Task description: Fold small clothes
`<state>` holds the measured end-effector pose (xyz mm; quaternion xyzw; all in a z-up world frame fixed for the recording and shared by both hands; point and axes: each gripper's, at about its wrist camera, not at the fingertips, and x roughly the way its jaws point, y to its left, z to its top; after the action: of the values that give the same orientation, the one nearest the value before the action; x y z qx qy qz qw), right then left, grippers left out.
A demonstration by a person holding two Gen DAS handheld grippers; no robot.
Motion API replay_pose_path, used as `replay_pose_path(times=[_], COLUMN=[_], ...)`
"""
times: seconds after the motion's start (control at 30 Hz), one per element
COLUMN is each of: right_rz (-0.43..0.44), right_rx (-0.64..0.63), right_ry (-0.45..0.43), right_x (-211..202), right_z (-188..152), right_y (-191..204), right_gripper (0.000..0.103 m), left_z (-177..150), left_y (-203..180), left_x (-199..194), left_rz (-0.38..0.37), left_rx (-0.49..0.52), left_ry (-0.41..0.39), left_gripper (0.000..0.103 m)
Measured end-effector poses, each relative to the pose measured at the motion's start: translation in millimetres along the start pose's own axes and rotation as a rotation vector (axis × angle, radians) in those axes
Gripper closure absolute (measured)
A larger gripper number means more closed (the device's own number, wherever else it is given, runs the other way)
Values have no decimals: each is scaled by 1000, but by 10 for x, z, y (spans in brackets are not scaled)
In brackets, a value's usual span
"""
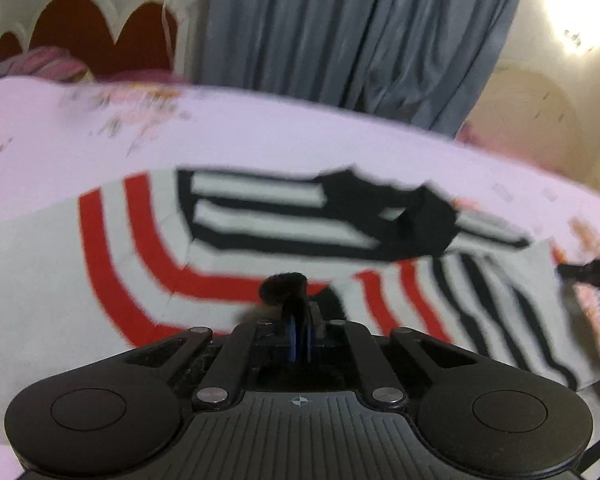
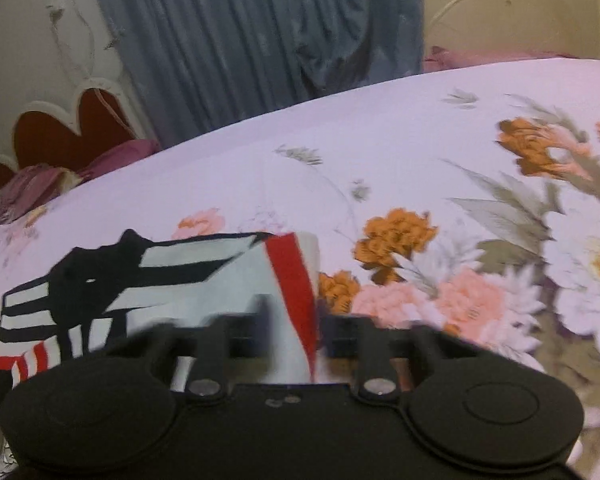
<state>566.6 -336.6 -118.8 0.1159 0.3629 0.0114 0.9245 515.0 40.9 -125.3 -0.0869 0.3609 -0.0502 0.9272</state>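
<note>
A floral bedsheet (image 2: 440, 168) covers the bed, with a grey-blue curtain (image 1: 360, 32) and a scalloped red headboard (image 1: 100, 32) behind.

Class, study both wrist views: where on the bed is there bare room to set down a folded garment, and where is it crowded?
Free: the floral bedsheet right of the striped garment, toward the grey curtain; also the strip of sheet beyond the garment in the left view. Crowded: the near side, where the garment spreads under the left tool and right tool.

A white garment (image 1: 148, 264) is showing red and black stripes; the pale lilac bedsheet (image 2: 380, 140) is carrying orange, pink and white flowers; a grey-blue curtain (image 1: 340, 28) is hanging behind
</note>
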Motion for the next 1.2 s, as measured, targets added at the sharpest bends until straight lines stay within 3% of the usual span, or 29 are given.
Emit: replay_pose_path(times=[0.07,0.13,0.23,0.3,0.33,0.4,0.43,0.5,0.53,0.57,0.6,0.63,0.67,0.7,0.77,0.87,0.93,1.03,1.07,1.17,1.2], right_rz=[-31,-87,-68,-59,-46,-11,12,57,80,98,113,126,133,133,116,-21,-41,-31,-33,1,21], right_rx=[-4,13,31,18,-1,-61,-95,-180,-220,-255,-292,-323,-346,-363,-348,-291,-233,-248,-247,-250,-253], right_ry=[-31,30,21,-36,-62,-89,-87,-68,-52,-42,-37,-32,-22,-6,12,-5,6,30,36,10,10], right_x=[-66,86,67,-89,-162,-264,-277,-230,-182,-143,-104,-65,-26,27,86,156,181,163,113,-177,-299], right_z=[-48,-115,-135,-123,-114,-108,-112,-126,-142,-166,-205,-228,-228,-232,-209,-85,-29,2,7,-70,-149], right_y=[-61,-179,-228,-165,-113,36,111,345,479,602,734,826,877,902,841,502,290,308,340,416,431], right_gripper=[99,102,103,94,91,81,79,54,52,52,53,54,61,71,77,88,88,85,81,54,59], left_z=[-13,-56,-80,-56,-40,-14,21,101,140,173,194,196,184,153,143,113,102,92,97,56,8], left_y=[-41,14,20,26,32,-20,-98,-334,-480,-631,-774,-890,-993,-1047,-1008,-761,-682,-799,-840,-951,-996], left_x=[15,110,98,40,-28,-172,-184,-123,-59,28,125,211,293,351,445,450,427,392,322,95,23], left_rz=[44,63,56,72,110,181,185,134,93,46,-3,-30,-24,-1,17,46,26,64,71,21,4], left_rx=[45,31,49,45,28,26,33,58,73,81,96,114,137,156,151,144,157,206,211,193,191], left_ry=[-7,34,26,18,1,-69,-74,-69,-61,-41,-19,-5,-6,-2,29,37,38,45,38,-5,-9], left_gripper=[100,100,99,96,89,88,88,88,88,88,75,54,49,48,48,49,49,49,48,48,48])
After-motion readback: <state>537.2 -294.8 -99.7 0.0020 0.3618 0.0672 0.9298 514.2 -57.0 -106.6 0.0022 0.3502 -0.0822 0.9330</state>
